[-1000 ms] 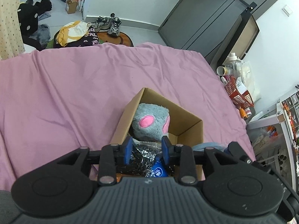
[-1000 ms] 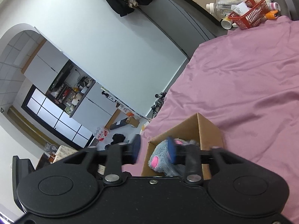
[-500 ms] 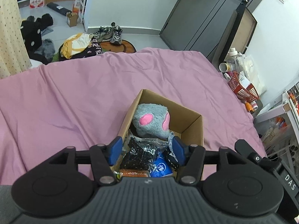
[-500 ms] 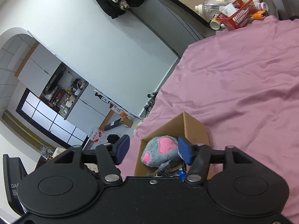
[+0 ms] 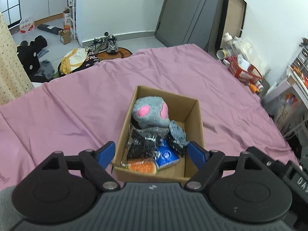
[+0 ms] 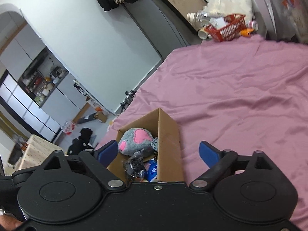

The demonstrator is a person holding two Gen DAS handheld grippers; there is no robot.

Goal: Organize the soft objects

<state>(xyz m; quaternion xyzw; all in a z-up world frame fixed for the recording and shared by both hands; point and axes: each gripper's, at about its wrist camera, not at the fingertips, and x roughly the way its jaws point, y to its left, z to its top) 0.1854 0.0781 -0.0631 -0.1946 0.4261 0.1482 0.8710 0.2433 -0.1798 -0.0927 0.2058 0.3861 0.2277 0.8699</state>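
A brown cardboard box (image 5: 192, 115) sits on the pink bed sheet (image 5: 67, 105). Inside it lie a grey plush toy with pink patches (image 5: 150, 113), a black glittery cloth (image 5: 142, 146), a blue packet (image 5: 166, 156) and an orange spongy item (image 5: 141, 166). My left gripper (image 5: 152, 152) hovers above the box's near end, its jaws opening, nothing gripped. The right wrist view shows the same box (image 6: 169, 144) and the plush (image 6: 136, 139). My right gripper (image 6: 158, 151) hangs over the box, its jaws opening and pressing on nothing.
Beyond the bed's far edge the floor holds shoes (image 5: 107, 43), a heap of clothes (image 5: 77, 61) and small boxes. A red basket (image 5: 243, 71) with bottles stands at the right of the bed. A dark door (image 5: 184, 11) is behind.
Both grippers have spread their jaws wide and drawn back and up from the box. The plush and the glittery cloth now lie free in the box.
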